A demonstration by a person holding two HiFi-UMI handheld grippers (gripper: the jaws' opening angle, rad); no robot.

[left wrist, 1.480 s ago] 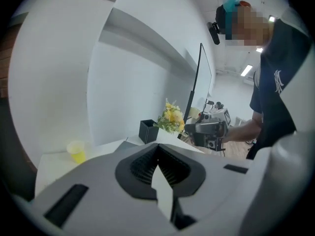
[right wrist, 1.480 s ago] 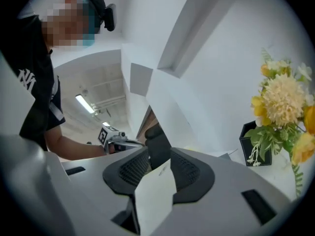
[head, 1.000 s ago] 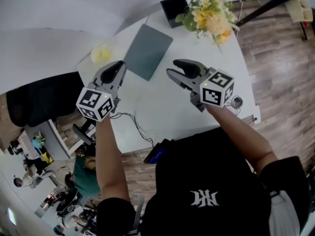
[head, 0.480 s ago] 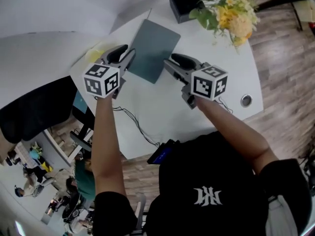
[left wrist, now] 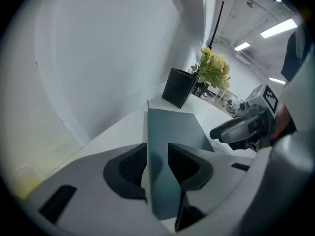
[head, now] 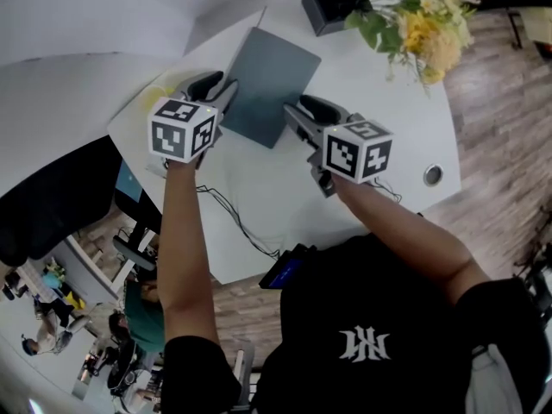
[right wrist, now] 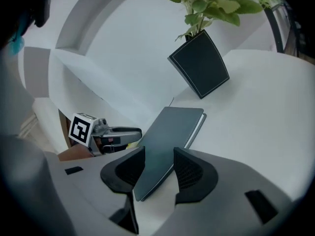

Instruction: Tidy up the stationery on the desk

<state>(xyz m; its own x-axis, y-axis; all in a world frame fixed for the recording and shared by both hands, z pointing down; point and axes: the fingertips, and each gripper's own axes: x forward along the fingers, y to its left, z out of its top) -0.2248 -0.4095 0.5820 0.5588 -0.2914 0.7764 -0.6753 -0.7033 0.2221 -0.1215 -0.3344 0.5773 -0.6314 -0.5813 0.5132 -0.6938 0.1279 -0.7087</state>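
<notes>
Looking from the head view, where is the notebook?

— Flat on the white desk, between the two grippers, with its far end towards a black box and flowers. The box's top and some blooms are cut off by the frame edge.

And the left gripper?

— It covers the notebook's left edge. In the left gripper view its jaws stand wide apart, having just been opening. The notebook's near end shows in the gap, and neither pad presses on it. I cannot tell whether that end lies between the pads or just beyond them.

The right gripper?

— Its jaws are apart as well. The right gripper view shows the notebook's near corner in the gap, with clear space on both sides. The jaw bodies hide the corner's lowest part, so contact with the cover is not readable.

Anything else hard to make out?

— A yellow thing at the desk's left edge. It is mostly behind the left gripper's cube and only a pale blur in the left gripper view. A thin cable crosses the desk's near edge, and its end is lost under the person's arm.
</notes>
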